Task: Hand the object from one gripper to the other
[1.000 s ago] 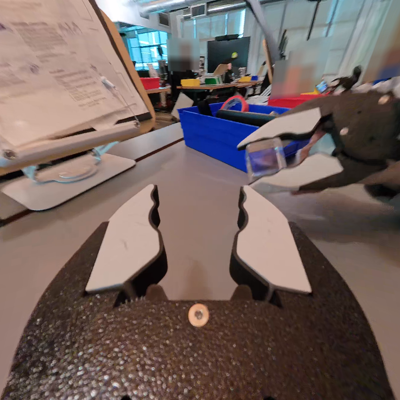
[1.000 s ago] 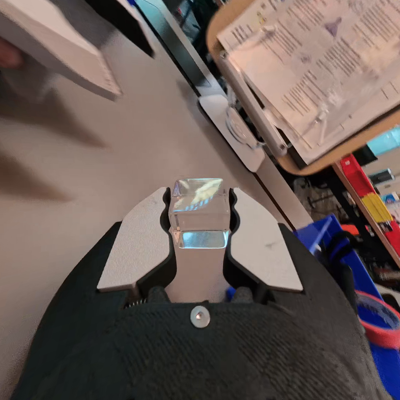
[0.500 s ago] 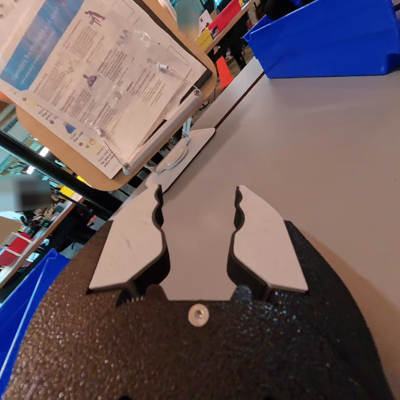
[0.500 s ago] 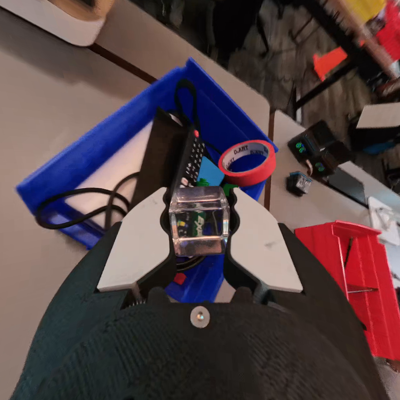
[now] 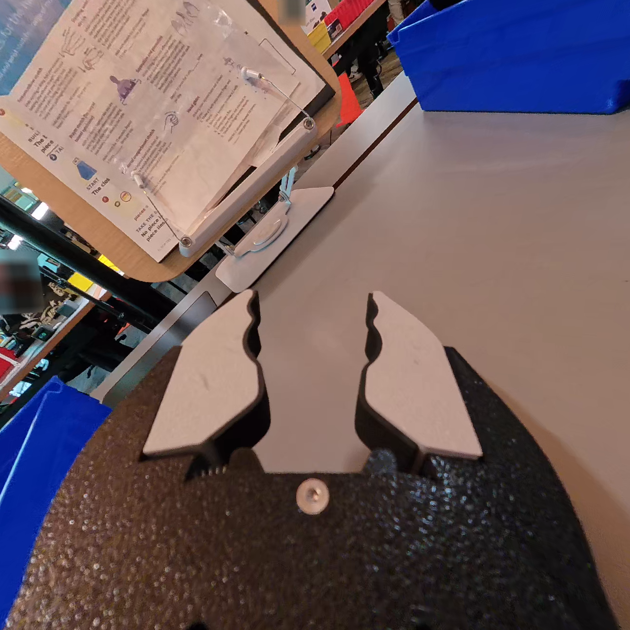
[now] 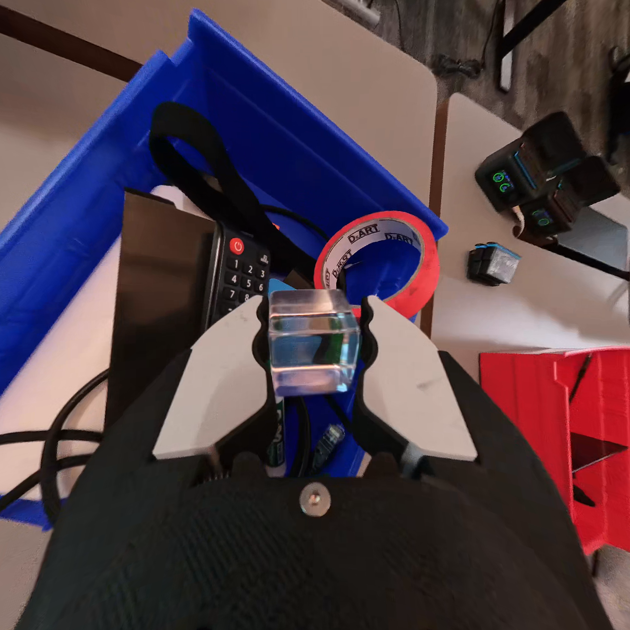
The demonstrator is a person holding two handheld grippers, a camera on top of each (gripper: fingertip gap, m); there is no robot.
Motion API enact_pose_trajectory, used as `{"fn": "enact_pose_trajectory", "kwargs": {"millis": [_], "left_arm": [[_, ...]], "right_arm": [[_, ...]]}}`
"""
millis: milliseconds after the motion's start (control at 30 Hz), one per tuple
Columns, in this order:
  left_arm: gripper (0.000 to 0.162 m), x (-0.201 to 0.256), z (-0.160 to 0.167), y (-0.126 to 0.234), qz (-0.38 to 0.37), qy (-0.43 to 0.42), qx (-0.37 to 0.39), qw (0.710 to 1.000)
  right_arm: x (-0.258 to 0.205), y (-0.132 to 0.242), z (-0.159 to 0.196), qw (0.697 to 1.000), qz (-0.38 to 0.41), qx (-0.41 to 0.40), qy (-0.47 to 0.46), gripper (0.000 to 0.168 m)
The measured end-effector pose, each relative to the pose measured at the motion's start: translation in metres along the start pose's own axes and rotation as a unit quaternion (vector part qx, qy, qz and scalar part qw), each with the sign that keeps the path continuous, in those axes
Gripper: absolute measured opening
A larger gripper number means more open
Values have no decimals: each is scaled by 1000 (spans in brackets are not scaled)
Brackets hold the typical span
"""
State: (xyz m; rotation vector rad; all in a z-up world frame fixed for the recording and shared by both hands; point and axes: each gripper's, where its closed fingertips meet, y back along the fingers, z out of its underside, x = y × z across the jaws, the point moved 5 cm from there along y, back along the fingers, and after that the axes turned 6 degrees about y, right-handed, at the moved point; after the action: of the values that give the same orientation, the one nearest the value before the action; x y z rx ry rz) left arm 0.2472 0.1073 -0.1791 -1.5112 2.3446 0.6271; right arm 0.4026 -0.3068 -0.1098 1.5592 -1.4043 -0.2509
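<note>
Since half a second ago, the right gripper has drawn nearer the blue bin below it, which now fills more of its view; the left gripper has barely shifted. One clear cube, the task's object, sits clamped between the right gripper's two fingers, touching both inner faces near the tips. Beyond those tips lie one black remote control and one roll of red tape, the roll leaning against the bin's far corner. One black strap loops above the remote. To the claw's right stands one red bin, and farther off a cluster of small black camera-like devices; their exact count is unclear. The left gripper is spread wide and holds nothing, with bare grey table between its fingers. Ahead of it to the left stands one document holder carrying printed sheets, and one blue bin sits ahead to the right.
</note>
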Motion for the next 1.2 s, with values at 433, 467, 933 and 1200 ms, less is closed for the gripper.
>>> {"fn": "enact_pose_trajectory", "kwargs": {"millis": [433, 467, 933, 1200], "left_arm": [[63, -1, -11, 5, 11, 35, 17, 999], [65, -1, -15, 7, 15, 47, 30, 998], [78, 25, -73, 130, 143, 314, 111, 932], [115, 55, -112, 206, 177, 291, 132, 931]], "right_arm": [[-58, 108, 32, 983, -30, 182, -3, 85], [-73, 117, 43, 979, -25, 201, 1, 87], [-238, 158, 88, 958, 17, 283, -41, 104], [-296, 188, 56, 957, 40, 286, 19, 106]]}}
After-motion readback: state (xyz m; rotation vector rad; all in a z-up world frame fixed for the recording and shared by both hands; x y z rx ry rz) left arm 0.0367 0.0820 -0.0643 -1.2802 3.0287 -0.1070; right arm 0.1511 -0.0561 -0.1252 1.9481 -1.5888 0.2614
